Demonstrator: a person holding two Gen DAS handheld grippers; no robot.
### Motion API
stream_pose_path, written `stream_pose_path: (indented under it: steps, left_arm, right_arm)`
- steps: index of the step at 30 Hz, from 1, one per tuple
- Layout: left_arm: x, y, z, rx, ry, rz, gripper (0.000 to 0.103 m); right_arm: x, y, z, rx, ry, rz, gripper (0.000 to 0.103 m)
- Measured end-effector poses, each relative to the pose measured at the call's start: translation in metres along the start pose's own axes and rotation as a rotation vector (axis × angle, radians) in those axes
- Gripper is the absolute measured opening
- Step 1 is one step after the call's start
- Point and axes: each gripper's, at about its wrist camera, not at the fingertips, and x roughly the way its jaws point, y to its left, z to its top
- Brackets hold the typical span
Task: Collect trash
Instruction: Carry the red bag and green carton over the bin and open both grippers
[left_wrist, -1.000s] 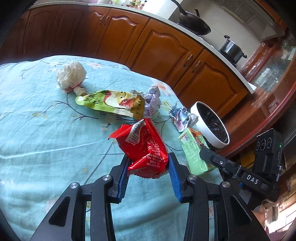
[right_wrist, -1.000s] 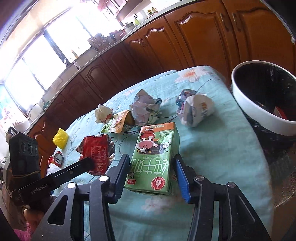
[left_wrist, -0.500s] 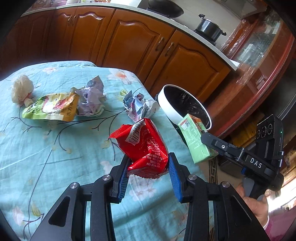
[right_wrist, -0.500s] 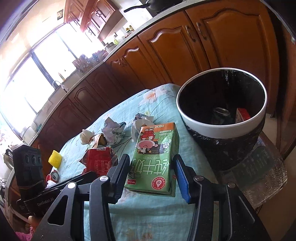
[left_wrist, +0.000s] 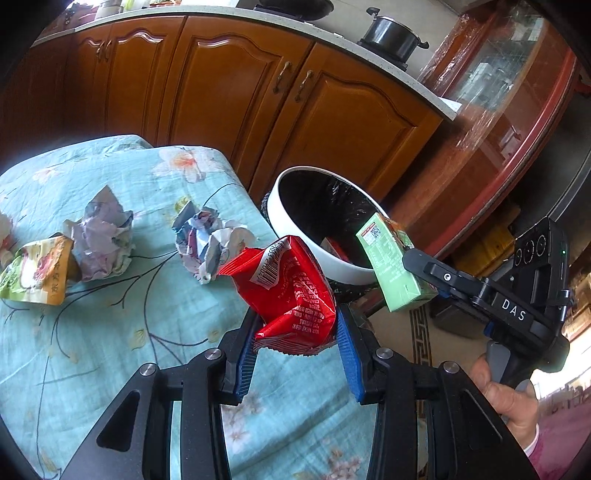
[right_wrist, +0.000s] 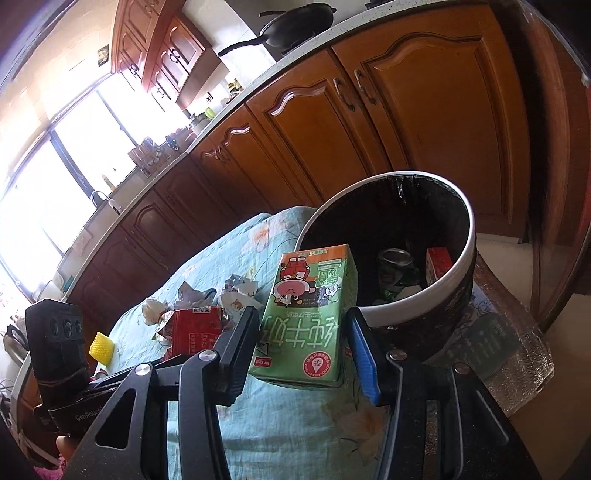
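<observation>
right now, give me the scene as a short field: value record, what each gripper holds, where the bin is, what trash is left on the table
left gripper: shut on red snack wrapper
right gripper: shut on green milk carton, held near the bin's rim
bin: white rim, black liner, off the table's end, already holds trash
table: teal floral cloth
left on table: two crumpled paper balls, green and orange pouch

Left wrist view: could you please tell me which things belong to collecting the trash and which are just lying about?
Job: red wrapper, green carton, bin, two paper balls, snack pouch.
Lying about: pot, cabinets, yellow sponge.
</observation>
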Motion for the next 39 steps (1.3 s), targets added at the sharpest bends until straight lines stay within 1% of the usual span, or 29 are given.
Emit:
stream_pose_path:
  steps: [8, 14, 18, 25, 33, 36, 37, 38, 39]
  left_arm:
    - [0.034, -0.019, 0.027, 0.059, 0.002, 0.003, 0.039]
    - [0.062, -0.029, 0.054, 0.077, 0.031, -0.006, 0.039]
    - [0.084, -0.034, 0.071, 0.095, 0.048, 0.01, 0.039]
    - [0.123, -0.042, 0.086, 0.108, 0.092, 0.042, 0.039]
    - [0.151, -0.052, 0.096, 0.122, 0.113, 0.062, 0.04]
    - [0.157, -0.052, 0.1, 0.117, 0.124, 0.069, 0.041]
    - [0.156, -0.052, 0.1, 0.111, 0.128, 0.074, 0.043]
    - [0.158, -0.05, 0.101, 0.102, 0.134, 0.077, 0.049]
    - [0.159, -0.05, 0.103, 0.094, 0.135, 0.073, 0.051]
  right_arm:
    - [0.005, -0.02, 0.02, 0.02, -0.023, -0.031, 0.049]
    - [0.015, -0.036, 0.036, 0.029, -0.021, -0.055, 0.049]
    - [0.023, -0.044, 0.047, 0.035, -0.018, -0.071, 0.049]
    - [0.033, -0.054, 0.06, 0.022, -0.009, -0.098, 0.049]
    - [0.045, -0.07, 0.069, 0.047, 0.014, -0.121, 0.049]
    - [0.049, -0.077, 0.072, 0.06, 0.025, -0.122, 0.049]
    - [0.049, -0.078, 0.072, 0.067, 0.026, -0.122, 0.049]
    - [0.049, -0.08, 0.073, 0.07, 0.026, -0.123, 0.049]
    - [0.05, -0.081, 0.074, 0.075, 0.027, -0.118, 0.05]
